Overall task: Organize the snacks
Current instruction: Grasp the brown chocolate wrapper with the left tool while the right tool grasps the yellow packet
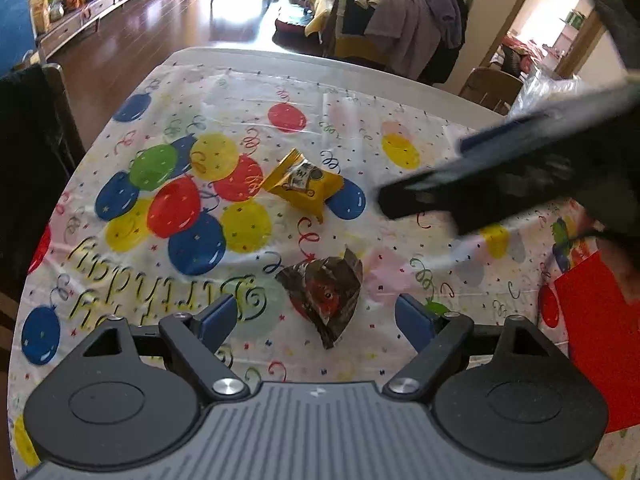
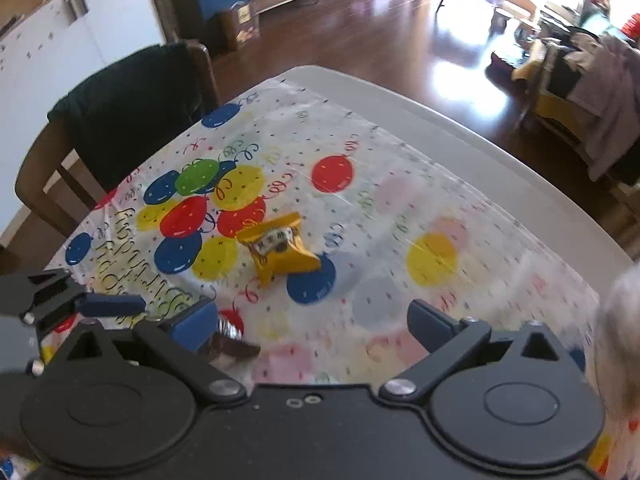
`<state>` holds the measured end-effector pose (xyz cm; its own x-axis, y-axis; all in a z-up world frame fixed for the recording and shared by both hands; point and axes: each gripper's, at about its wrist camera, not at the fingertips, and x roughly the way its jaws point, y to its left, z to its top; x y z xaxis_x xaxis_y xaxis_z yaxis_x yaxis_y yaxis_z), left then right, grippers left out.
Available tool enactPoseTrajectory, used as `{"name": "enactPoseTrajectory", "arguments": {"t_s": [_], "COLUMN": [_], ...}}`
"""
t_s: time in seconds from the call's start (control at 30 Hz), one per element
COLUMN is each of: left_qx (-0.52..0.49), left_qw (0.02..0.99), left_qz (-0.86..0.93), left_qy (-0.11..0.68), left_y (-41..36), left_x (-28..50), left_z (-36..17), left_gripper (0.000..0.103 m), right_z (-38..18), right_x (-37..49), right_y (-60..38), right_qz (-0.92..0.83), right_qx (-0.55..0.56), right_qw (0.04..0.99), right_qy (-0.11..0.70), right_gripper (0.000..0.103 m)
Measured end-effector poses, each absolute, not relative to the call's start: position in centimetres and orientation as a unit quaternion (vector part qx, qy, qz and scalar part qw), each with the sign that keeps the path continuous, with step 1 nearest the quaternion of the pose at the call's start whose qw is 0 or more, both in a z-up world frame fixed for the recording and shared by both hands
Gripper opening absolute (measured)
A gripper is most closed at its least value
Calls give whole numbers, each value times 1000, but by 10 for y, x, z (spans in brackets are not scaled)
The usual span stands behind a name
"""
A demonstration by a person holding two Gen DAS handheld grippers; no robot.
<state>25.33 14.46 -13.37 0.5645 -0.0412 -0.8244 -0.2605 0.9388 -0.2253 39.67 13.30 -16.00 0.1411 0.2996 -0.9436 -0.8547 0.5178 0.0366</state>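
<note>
Two snack packets lie on the balloon-print tablecloth [image 1: 360, 128]. The yellow packet [image 1: 302, 184] [image 2: 280, 246] sits mid-table. The dark brown packet [image 1: 324, 296] lies nearer, between the blue pads of my left gripper [image 1: 316, 318]. That gripper is open and its pads stand clear of the packet. My right gripper [image 2: 314, 326] is open with nothing between its fingers, just short of the yellow packet. In the right wrist view the brown packet [image 2: 232, 346] peeks out beside the right gripper's left pad. The right gripper's blurred fingers [image 1: 460, 192] reach in from the right. A left gripper pad [image 2: 112, 305] shows at the left.
A chair draped in dark cloth [image 1: 28, 152] [image 2: 132, 108] stands at the table's left side. A red flat object [image 1: 600, 340] lies at the right edge. Beyond the table's far edge [image 1: 320, 58] are a clothes-covered chair [image 1: 408, 12] and a crinkled plastic bag [image 1: 548, 88].
</note>
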Motion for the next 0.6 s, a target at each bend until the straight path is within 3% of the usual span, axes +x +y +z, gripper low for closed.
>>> {"name": "enactPoseTrajectory", "arguments": {"t_s": [0.37,0.6], "left_qx": [-144,-144], "left_qw": [875,871], "left_qz": [60,57], "left_qy": [458,467], "left_y": [139,138], "left_x": [271,279], "left_z": [-148,-156], "left_gripper": [85,65], "right_z": [-204,-220], "right_x": [407,407], "right_y": [188,202], "right_qz": [454,466], "right_qx": [-304,-314], "right_qw": [664,649], "right_qy": [511,513], "right_gripper": [85,67]}}
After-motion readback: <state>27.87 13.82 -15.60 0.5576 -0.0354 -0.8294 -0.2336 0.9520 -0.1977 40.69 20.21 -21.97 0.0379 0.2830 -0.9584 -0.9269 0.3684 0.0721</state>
